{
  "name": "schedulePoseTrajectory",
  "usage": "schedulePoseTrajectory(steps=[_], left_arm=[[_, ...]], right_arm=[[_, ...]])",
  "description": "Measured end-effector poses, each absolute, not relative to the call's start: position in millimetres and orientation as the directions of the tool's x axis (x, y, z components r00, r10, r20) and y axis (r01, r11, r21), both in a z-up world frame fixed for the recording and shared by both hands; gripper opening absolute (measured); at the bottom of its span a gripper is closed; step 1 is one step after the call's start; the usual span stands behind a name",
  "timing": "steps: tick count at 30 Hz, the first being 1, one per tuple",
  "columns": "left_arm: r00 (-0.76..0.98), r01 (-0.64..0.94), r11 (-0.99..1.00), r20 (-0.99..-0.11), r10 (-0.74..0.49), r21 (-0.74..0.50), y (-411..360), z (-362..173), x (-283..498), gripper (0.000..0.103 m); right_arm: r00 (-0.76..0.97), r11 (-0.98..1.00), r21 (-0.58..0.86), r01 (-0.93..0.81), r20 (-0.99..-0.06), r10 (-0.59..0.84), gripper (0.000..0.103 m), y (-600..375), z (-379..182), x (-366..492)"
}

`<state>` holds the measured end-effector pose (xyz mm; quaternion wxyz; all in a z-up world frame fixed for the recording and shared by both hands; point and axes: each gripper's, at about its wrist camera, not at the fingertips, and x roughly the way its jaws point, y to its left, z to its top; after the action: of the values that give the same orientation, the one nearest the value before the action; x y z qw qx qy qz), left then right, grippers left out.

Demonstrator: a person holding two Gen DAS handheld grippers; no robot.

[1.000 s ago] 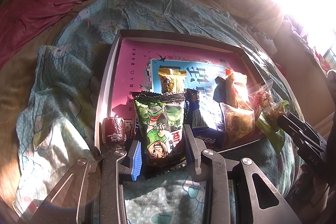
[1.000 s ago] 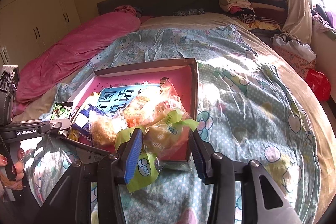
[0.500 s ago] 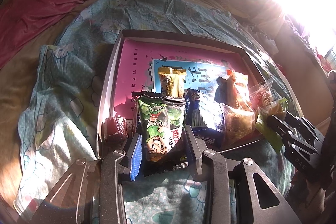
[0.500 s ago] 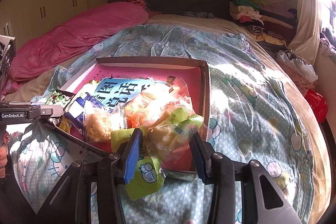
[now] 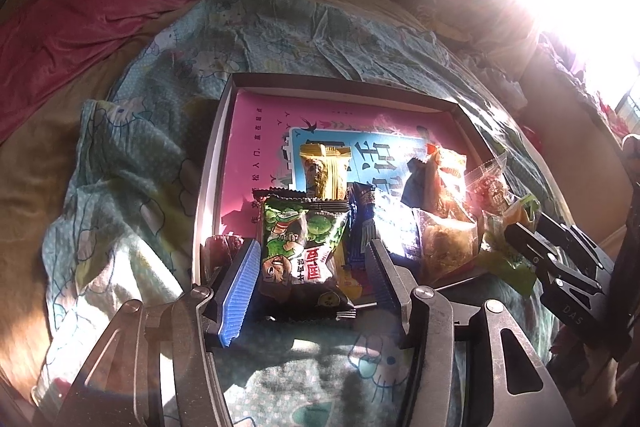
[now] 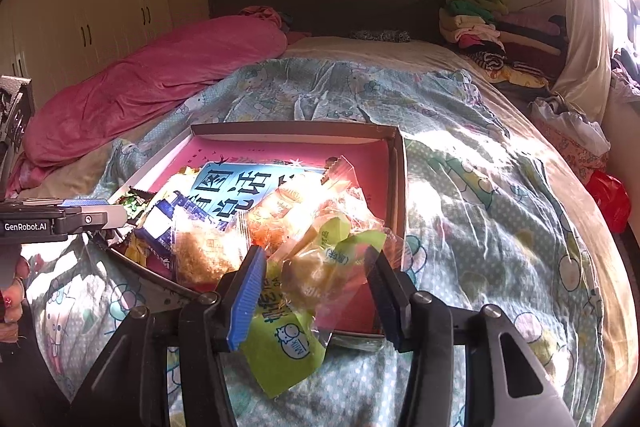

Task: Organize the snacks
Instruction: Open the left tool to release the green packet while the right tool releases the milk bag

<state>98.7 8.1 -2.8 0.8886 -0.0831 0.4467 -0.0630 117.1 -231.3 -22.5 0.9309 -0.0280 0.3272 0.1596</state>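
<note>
A shallow tray [image 5: 216, 163] with a pink lining lies on the bedspread and holds several snack packets. A green pea packet [image 5: 304, 251] rests on the tray's near rim between the fingers of my left gripper [image 5: 310, 279]. The jaws are opening, and a gap shows at the right finger. My right gripper [image 6: 316, 291] straddles a green and yellow packet [image 6: 320, 267] that lies across the tray's [image 6: 396, 179] near rim. Its jaws are opening too. Each gripper shows in the other's view: right gripper [image 5: 528, 227], left gripper [image 6: 100, 215].
In the tray lie a yellow packet [image 5: 324, 167], a blue one [image 5: 364, 223], an orange one [image 5: 444, 179] and a dark red one [image 5: 220, 247]. A pink duvet [image 6: 160, 87] lies left, folded clothes [image 6: 492, 35] far right, a red bag [image 6: 608, 195] beside the bed.
Both grippers' jaws have spread wider around their packets. The green pea packet has settled a little lower on the rim. The right wrist view has rolled more level.
</note>
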Motion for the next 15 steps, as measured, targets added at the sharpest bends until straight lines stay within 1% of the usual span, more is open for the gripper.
schedulePoseTrajectory(steps=[3, 9, 11, 12, 15], left_arm=[[0.595, 0.037, 0.977, -0.781, -0.189, -0.208, 9, -1, 99, 0.059], [0.61, 0.027, 0.977, -0.771, -0.184, -0.212, 13, 2, 98, 0.065], [0.618, 0.024, 0.978, -0.765, -0.179, -0.209, 15, 4, 98, 0.069], [0.622, 0.022, 0.978, -0.763, -0.177, -0.209, 15, 6, 97, 0.069], [0.634, 0.022, 0.977, -0.753, -0.178, -0.213, 17, 10, 96, 0.071]], right_arm=[[0.739, 0.951, 0.054, -0.305, -0.616, 0.272, 0.054, -233, -21, 117], [0.753, 0.96, 0.062, -0.272, -0.607, 0.252, 0.054, -239, -19, 116], [0.761, 0.962, 0.072, -0.262, -0.598, 0.252, 0.058, -243, -17, 116], [0.766, 0.965, 0.074, -0.252, -0.594, 0.246, 0.06, -245, -16, 115], [0.779, 0.967, 0.092, -0.236, -0.578, 0.245, 0.061, -251, -11, 114]])
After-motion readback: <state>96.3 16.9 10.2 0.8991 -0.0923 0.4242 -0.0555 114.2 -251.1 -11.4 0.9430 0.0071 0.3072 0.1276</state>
